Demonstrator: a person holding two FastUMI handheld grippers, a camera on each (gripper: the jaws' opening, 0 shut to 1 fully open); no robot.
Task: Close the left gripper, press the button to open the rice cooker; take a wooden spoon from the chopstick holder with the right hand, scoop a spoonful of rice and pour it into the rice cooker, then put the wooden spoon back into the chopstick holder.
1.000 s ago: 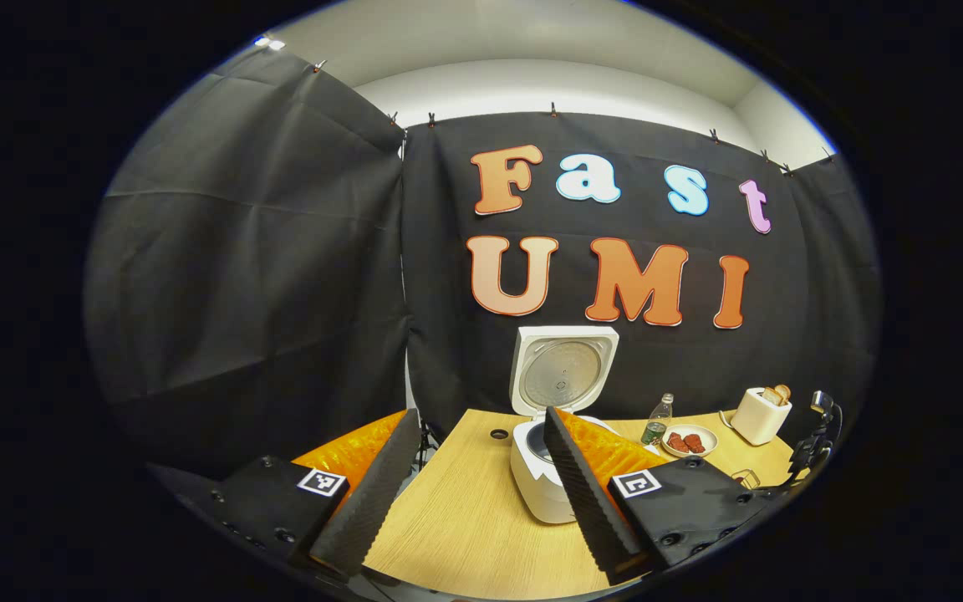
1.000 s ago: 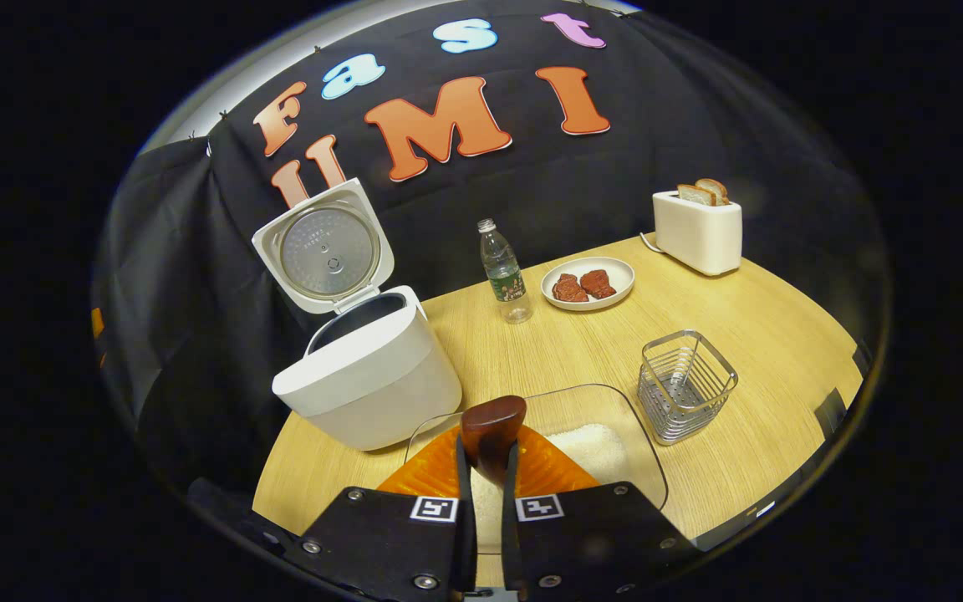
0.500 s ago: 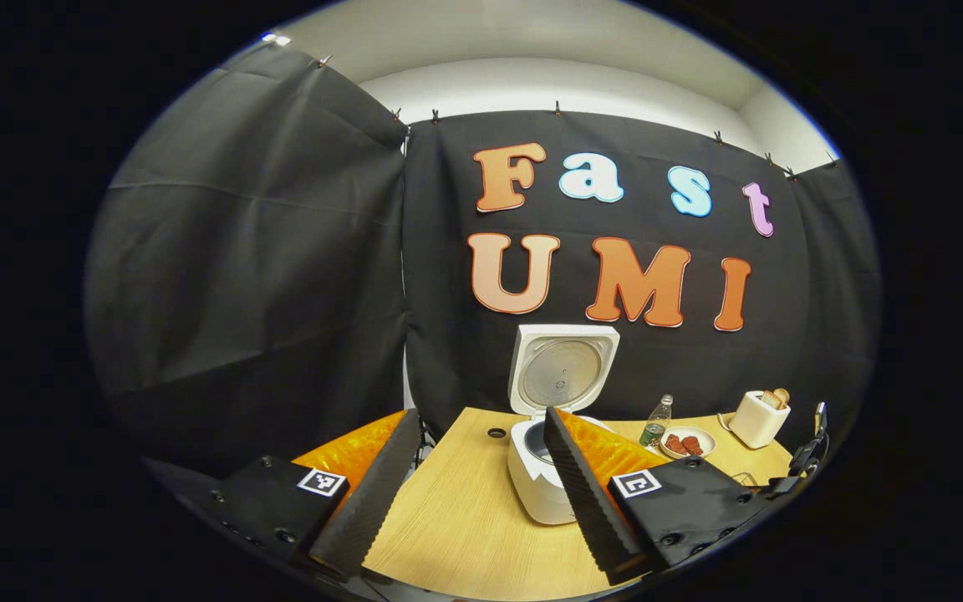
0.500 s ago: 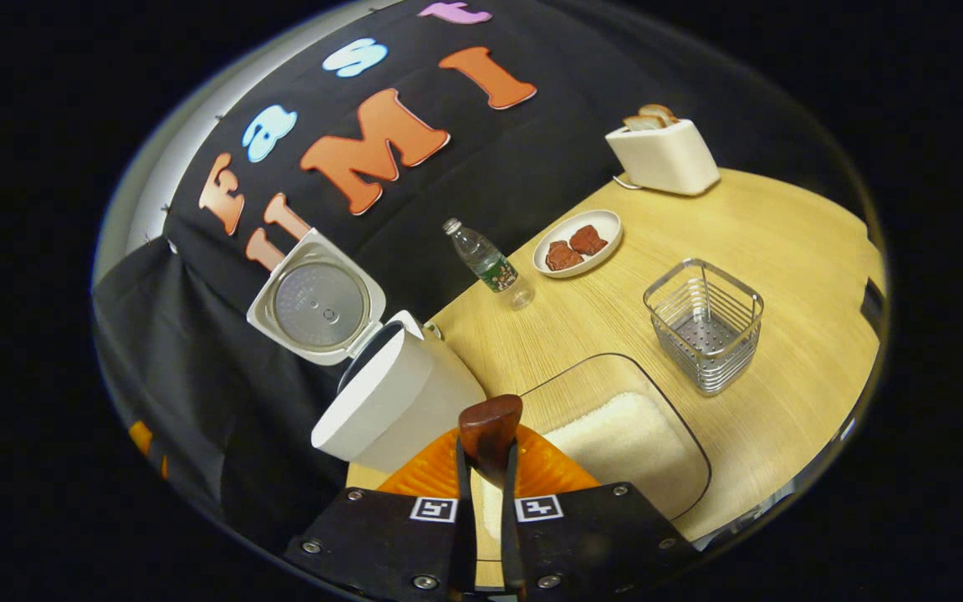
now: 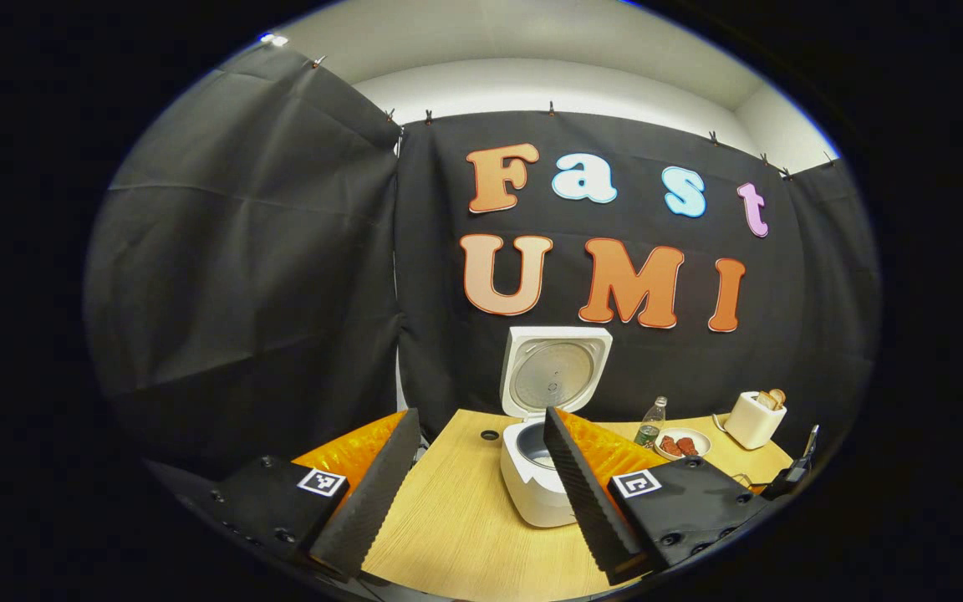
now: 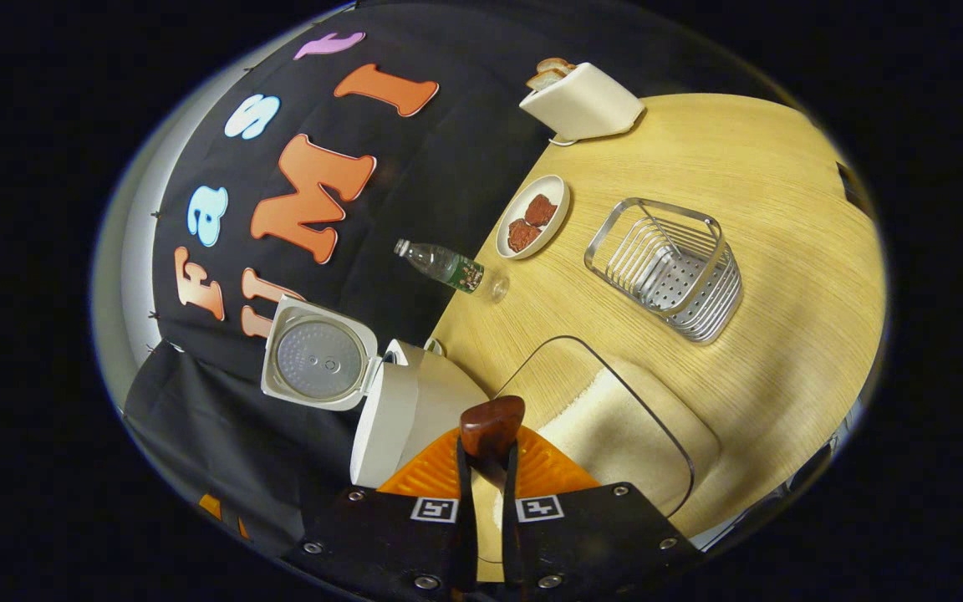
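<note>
The right gripper view shows the right gripper [image 6: 482, 468] with fingers clamped on the wooden spoon [image 6: 491, 426], its bowl hidden, above the clear rice container [image 6: 615, 418] beside the empty chopstick holder [image 6: 667, 267]. The left gripper [image 5: 481, 485] hangs spread wide before the open rice cooker [image 5: 536, 468]; rice inside is probably undetectable.

Rice cooker [image 5: 536, 485]: on the table [image 5: 456, 535], lid raised, against the back wall.
Bottle [image 5: 651, 420], plate [image 5: 682, 443], toaster [image 5: 753, 418]: in a row to the cooker's right.
Chopstick holder [image 6: 670, 267]: before the plate.
Rice container [image 6: 615, 426]: between holder and cooker.
</note>
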